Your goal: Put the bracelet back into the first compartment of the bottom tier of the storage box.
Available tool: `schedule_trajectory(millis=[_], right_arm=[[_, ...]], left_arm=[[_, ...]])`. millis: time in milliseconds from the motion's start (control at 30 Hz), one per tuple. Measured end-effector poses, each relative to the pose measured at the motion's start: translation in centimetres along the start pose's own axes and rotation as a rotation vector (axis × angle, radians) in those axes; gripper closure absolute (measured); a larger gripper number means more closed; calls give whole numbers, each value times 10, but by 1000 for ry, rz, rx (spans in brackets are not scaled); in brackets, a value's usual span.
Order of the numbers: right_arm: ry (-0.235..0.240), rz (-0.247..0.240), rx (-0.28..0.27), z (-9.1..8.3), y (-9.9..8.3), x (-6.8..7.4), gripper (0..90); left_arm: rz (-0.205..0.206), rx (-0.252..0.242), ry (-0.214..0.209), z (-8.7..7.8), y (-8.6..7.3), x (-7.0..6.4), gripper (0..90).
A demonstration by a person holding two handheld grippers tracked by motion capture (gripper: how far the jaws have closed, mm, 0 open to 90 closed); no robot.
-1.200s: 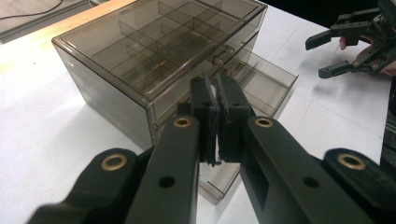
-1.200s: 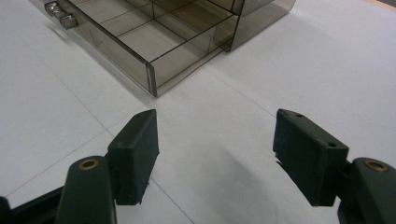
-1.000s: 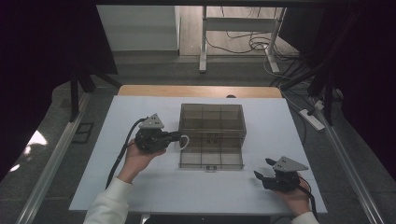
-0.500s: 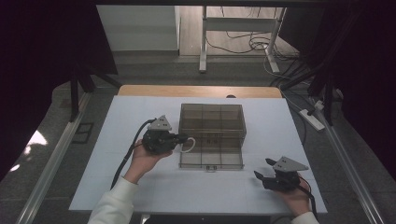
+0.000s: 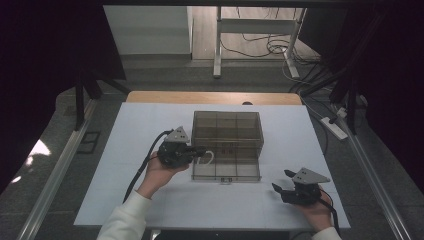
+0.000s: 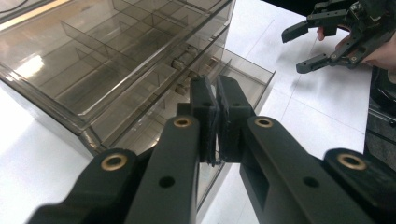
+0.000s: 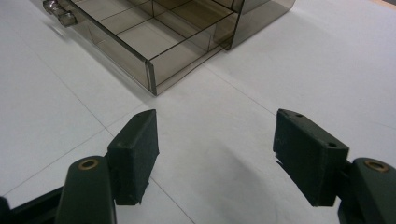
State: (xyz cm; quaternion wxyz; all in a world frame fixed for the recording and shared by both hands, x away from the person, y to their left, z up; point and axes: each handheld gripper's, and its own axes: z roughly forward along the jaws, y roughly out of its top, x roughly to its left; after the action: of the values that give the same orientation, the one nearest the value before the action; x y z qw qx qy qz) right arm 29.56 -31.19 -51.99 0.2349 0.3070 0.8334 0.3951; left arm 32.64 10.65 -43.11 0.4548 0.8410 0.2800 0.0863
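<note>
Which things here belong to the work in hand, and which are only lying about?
In the work:
- smoky plastic drawer box
- its pulled-out drawer
- left hand-held gripper

Lying about:
- right hand-held gripper, open, apart from the box
- power strip on the floor

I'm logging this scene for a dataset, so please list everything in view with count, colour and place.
Drawer box: one, smoky clear plastic with dividers, table centre.
Drawer: one, same plastic, pulled out towards the person, small handle on its front.
White loop: one, at the left claw's tips beside the box; what it is cannot be told.
Table: one, white top, wooden far edge.
Power strip: one, white, floor at right.
Left claw: one, black, jaws together, by the box's left side.
Right claw: one, black, jaws apart, above the table near right.
</note>
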Motion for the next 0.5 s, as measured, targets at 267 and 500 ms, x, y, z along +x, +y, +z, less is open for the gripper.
schedule_trajectory(millis=[267,500], right_arm=[[0,-1,1,0,0,0,309],[0,-2,0,-1,0,0,308]], left_arm=[[3,26,-12,9,-3,-2,865],[3,46,-16,16,-7,-2,865]])
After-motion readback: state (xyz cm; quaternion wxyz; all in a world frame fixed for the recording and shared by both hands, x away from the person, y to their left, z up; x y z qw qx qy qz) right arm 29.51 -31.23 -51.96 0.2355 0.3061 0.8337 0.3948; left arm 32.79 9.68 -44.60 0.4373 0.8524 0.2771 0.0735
